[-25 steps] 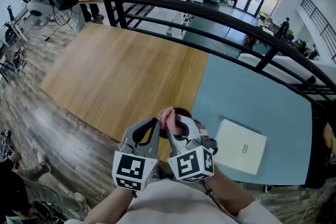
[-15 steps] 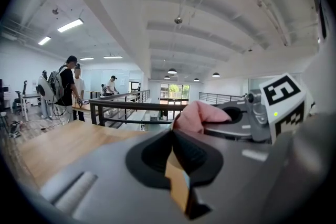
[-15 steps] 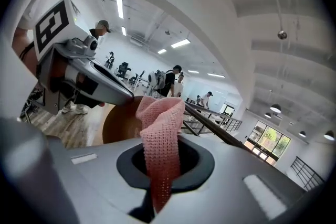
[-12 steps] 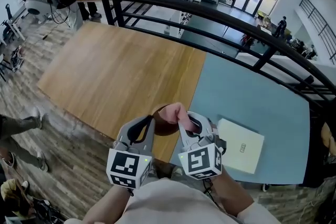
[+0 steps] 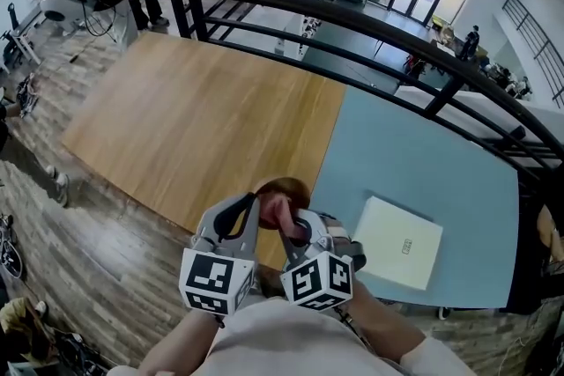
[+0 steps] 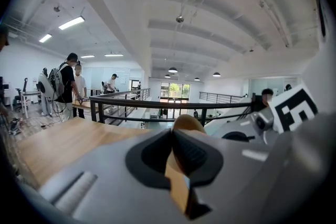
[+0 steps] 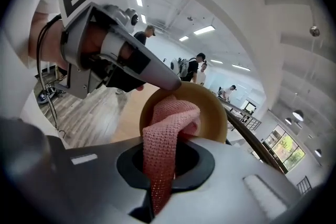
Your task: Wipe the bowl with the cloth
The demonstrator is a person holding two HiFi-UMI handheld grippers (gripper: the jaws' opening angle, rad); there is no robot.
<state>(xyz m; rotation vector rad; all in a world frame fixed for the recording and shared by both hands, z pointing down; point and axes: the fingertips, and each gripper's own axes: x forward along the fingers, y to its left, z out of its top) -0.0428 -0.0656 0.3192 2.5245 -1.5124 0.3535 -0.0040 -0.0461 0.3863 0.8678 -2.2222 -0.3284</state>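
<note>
- Over the near edge of the table (image 5: 203, 119), close to the person's body, both grippers meet at the bowl (image 7: 212, 113), which is held up in the air — not resting on the wood.
- Left gripper (image 6: 176, 157): jaws clamped on the bowl's rim, with the tan wall pinched edge-on between them.
- Right gripper (image 7: 163, 165): jaws pinched on the pink knitted cloth (image 7: 170, 118), whose free end is bunched inside the bowl against its inner wall.
- Step in hand, as I judge it: the wiping itself — the cloth is touching the interior.
- Next move calls for sweeping the cloth round the inside while the left grip holds firm. That rim hold is narrow, so the pressure should be light or the bowl may twist.
</note>
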